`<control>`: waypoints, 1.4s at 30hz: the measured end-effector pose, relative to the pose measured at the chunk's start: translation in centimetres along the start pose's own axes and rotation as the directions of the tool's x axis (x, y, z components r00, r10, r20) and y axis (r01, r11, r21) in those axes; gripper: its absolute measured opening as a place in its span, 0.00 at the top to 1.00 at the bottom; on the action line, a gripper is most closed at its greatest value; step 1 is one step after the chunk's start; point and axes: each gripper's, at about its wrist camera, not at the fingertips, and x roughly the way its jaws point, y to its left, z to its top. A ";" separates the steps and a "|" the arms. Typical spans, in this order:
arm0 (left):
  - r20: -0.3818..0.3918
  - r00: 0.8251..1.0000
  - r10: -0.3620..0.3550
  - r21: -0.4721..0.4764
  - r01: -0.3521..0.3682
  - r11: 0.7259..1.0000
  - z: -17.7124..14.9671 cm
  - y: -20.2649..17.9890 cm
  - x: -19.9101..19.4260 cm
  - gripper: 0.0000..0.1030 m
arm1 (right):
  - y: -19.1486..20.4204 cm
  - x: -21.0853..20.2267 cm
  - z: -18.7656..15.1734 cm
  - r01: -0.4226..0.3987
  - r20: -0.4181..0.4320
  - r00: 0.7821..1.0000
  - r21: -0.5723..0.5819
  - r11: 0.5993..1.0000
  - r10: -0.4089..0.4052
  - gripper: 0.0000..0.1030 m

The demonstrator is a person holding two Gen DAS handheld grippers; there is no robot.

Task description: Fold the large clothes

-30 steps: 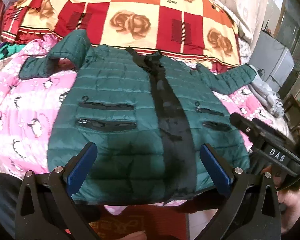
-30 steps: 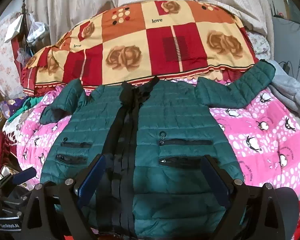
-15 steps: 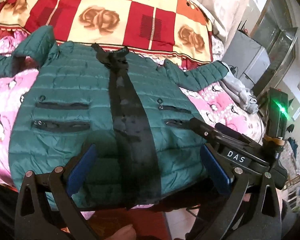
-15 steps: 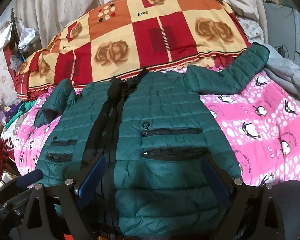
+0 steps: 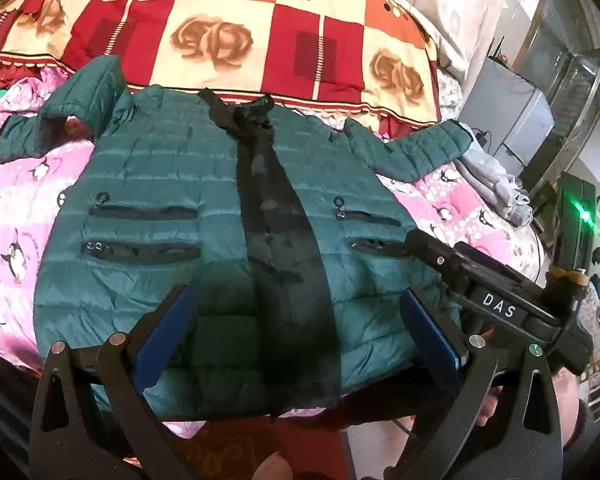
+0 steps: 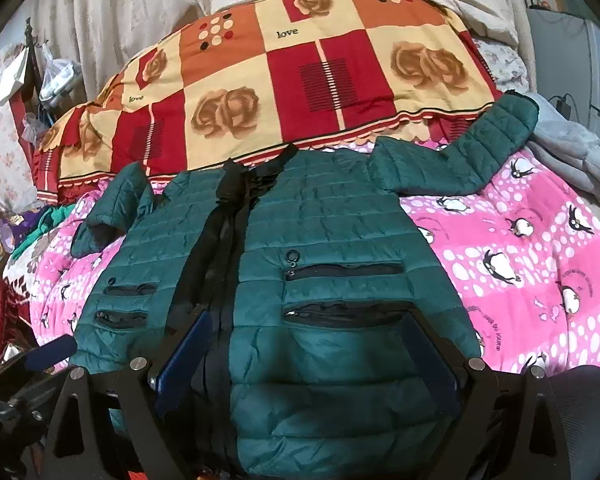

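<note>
Green quilted jacket (image 5: 172,184) spread front-up on the pink penguin blanket (image 6: 540,248), sleeves out sideways. Left gripper (image 5: 296,336) and right gripper (image 6: 306,354) low over the jacket's hem, jaws spread, empty. Beyond the jacket's collar, rose-patterned quilt (image 6: 300,80); beside its right sleeve, grey garment (image 6: 572,160).
</note>
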 end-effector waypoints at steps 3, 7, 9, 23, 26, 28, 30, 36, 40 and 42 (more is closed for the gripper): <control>0.001 1.000 0.009 0.007 -0.009 1.000 -0.2 -0.1 0.3 0.00 | -0.5 0.1 -0.2 0.001 0.000 1.000 0.009 1.000 -0.001 0.08; 0.008 1.000 0.009 -0.017 -0.009 1.000 -0.1 0.1 0.3 0.00 | -0.7 0.0 -0.2 -0.001 -0.010 1.000 0.010 1.000 0.001 0.08; 0.017 1.000 0.010 -0.020 -0.009 1.000 -0.1 0.2 0.2 0.00 | -0.8 -0.4 -0.1 0.003 -0.001 1.000 0.009 1.000 -0.003 0.08; -0.007 1.000 0.013 -0.023 -0.013 1.000 -0.4 0.2 1.8 0.00 | -1.6 0.7 -0.8 0.008 -0.017 1.000 0.024 1.000 -0.008 0.08; -0.009 1.000 0.018 -0.013 -0.018 1.000 -0.4 0.0 1.7 0.00 | -1.6 0.7 -0.8 0.007 -0.015 1.000 0.021 1.000 -0.007 0.08; -0.005 1.000 0.025 -0.002 -0.025 1.000 -0.4 0.0 1.4 0.00 | -1.6 0.8 -0.8 0.003 -0.013 1.000 0.024 1.000 -0.003 0.08; 0.005 0.999 0.035 0.005 -0.035 0.999 -0.4 0.1 0.8 0.00 | -1.4 0.8 -0.6 -0.005 -0.010 1.000 0.028 1.000 0.005 0.08; 0.020 0.998 0.053 -0.012 -0.053 0.999 0.1 0.8 0.3 0.00 | -0.2 0.4 -0.5 -0.016 0.004 1.000 -0.003 1.000 0.016 0.08; 0.022 0.995 0.092 0.002 -0.092 0.996 1.2 1.3 0.9 0.00 | -0.4 0.7 -0.3 -0.006 -0.004 1.000 -0.002 1.000 0.006 0.08; 0.025 0.993 0.118 -0.005 -0.118 0.993 2.0 1.7 1.1 0.00 | -0.5 0.7 0.0 -0.004 -0.010 1.000 -0.003 1.000 0.004 0.08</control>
